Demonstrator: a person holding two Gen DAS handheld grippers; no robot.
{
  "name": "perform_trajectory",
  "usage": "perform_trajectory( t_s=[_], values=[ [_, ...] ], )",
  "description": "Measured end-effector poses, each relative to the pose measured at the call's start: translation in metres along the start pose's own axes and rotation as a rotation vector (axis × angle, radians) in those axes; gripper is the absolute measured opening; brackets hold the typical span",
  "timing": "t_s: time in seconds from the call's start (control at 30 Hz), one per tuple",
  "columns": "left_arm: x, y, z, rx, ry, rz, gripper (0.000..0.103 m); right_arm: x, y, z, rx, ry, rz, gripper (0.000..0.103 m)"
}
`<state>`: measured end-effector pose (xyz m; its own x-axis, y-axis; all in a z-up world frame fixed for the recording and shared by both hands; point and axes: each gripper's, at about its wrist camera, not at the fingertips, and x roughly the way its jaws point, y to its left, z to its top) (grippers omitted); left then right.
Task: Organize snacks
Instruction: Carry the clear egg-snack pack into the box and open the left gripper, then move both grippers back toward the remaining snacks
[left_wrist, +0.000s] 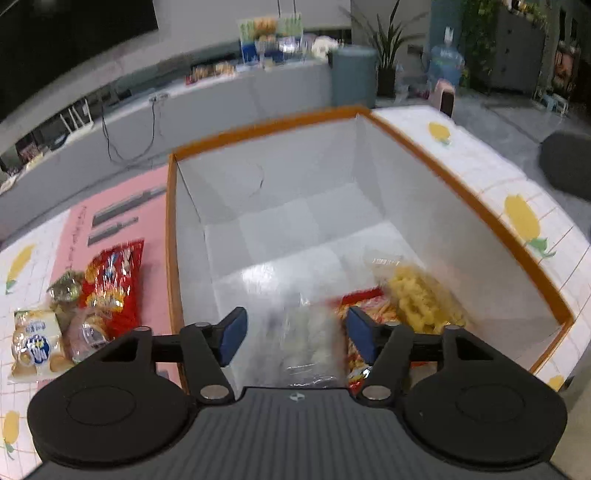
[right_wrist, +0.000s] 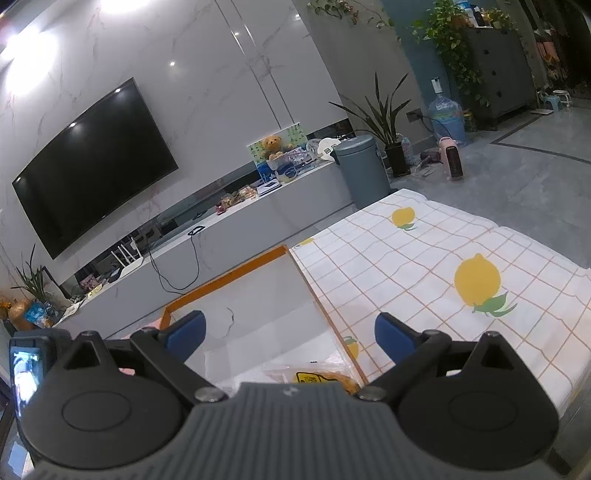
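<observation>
Right now the left gripper (left_wrist: 293, 334) hangs over the near end of the orange-rimmed box (left_wrist: 461, 192), its blue fingers (left_wrist: 232, 334) spread apart with nothing clamped; a blurred clear packet (left_wrist: 310, 343) lies below the gap. Inside the box, at its near right corner, sit a bag of yellow curls (left_wrist: 424, 299) and a red snack bag (left_wrist: 360, 306), touching. Outside, against the box's left wall on a pink sheet (left_wrist: 110, 206), a red packet (left_wrist: 114, 284) and a bun pack (left_wrist: 35, 341) crowd together near the table's left edge. The right gripper (right_wrist: 291, 338) is released too (jaws wide), above the box's right rim and the lemon-print tablecloth (right_wrist: 424, 258).
</observation>
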<state>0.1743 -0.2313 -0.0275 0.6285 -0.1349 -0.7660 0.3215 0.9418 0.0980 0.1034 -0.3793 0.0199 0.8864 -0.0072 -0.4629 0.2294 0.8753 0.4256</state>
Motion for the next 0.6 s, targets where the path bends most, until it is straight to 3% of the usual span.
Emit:
perform_trajectory(
  t_s=[0.03, 0.1, 0.2, 0.47, 0.53, 0.6],
  values=[
    [-0.008, -0.001, -0.003, 0.009, -0.037, -0.025, 0.089, 0.0, -0.001, 0.0, 0.002, 0.0, 0.0, 0.096],
    [-0.023, -0.001, -0.003, 0.042, -0.099, -0.075, 0.092, 0.001, 0.0, 0.0, 0.001, 0.005, -0.001, 0.096],
    [-0.046, -0.001, -0.007, 0.062, -0.166, -0.066, 0.093, 0.002, 0.002, -0.001, -0.011, 0.003, -0.001, 0.096],
    [-0.095, 0.024, -0.013, 0.017, -0.185, -0.075, 0.093, -0.003, 0.016, -0.009, -0.031, -0.025, 0.03, 0.096],
    [-0.101, 0.036, -0.009, 0.0, -0.203, -0.059, 0.093, -0.002, 0.021, -0.011, -0.02, -0.028, 0.076, 0.096],
    [-0.11, 0.045, -0.011, -0.007, -0.22, -0.041, 0.093, -0.002, 0.021, -0.014, 0.068, -0.026, 0.153, 0.096]
  ],
)
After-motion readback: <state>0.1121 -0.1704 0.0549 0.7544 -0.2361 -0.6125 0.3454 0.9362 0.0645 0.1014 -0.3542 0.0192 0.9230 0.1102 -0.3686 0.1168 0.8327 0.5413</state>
